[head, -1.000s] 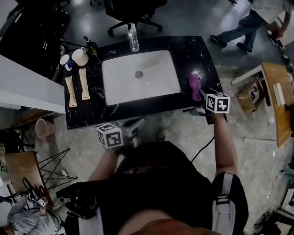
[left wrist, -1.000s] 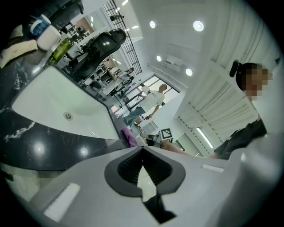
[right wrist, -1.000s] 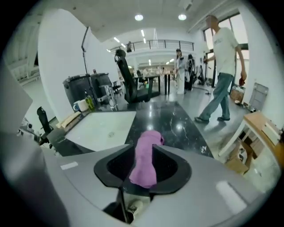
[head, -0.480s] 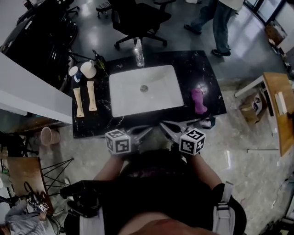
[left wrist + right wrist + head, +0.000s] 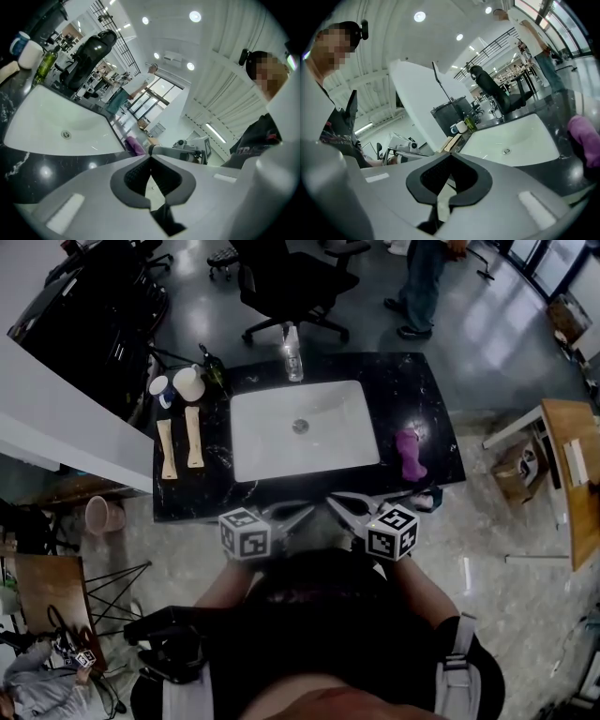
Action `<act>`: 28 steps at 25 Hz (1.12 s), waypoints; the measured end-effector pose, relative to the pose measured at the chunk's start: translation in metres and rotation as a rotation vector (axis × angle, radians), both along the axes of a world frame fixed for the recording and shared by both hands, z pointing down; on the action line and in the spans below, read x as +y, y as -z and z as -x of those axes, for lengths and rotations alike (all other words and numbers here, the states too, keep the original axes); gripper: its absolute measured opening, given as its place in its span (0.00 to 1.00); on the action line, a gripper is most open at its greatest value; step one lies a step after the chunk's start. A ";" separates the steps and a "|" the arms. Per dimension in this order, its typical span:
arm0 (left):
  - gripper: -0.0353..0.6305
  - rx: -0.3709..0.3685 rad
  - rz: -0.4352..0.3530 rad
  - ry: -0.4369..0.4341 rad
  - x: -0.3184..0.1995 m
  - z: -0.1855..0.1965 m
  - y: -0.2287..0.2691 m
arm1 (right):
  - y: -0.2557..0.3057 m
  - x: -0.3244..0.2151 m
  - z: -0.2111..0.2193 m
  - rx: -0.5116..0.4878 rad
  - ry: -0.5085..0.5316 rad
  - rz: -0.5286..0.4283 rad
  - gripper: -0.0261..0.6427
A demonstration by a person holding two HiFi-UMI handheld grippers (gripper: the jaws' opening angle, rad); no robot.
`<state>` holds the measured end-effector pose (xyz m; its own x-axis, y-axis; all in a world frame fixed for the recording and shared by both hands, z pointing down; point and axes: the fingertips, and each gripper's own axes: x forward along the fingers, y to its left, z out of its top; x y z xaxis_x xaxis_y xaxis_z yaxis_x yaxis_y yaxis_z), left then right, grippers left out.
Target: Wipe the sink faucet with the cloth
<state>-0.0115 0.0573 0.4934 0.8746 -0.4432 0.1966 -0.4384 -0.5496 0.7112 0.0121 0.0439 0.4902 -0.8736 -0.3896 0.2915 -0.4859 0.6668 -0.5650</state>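
The left gripper and right gripper hover at the near edge of the surface, each with jaws pressed together on nothing. The purple cloth lies ahead and right of the right jaws, beside the sink. Reaching it with jaws shut would likely shove it toward the edge, and a wide wipe could topple the bottle beyond the sink.

A sink is set into the middle of the table. A cloth is laid on the table right of the sink, two boards left of it, with two cups behind them. A bottle is stood behind the sink, and a chair beyond the table.
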 end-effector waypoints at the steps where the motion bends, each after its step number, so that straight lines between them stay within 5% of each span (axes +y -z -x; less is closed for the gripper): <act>1: 0.05 0.001 0.003 0.002 0.000 0.000 0.000 | 0.000 0.001 0.001 0.003 0.005 0.001 0.06; 28: 0.05 0.012 0.018 0.008 0.001 -0.005 -0.003 | -0.002 0.002 -0.001 0.019 0.022 -0.016 0.06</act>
<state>-0.0066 0.0585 0.4968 0.8733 -0.4469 0.1940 -0.4341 -0.5329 0.7264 0.0134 0.0463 0.4924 -0.8765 -0.3752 0.3016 -0.4814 0.6864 -0.5451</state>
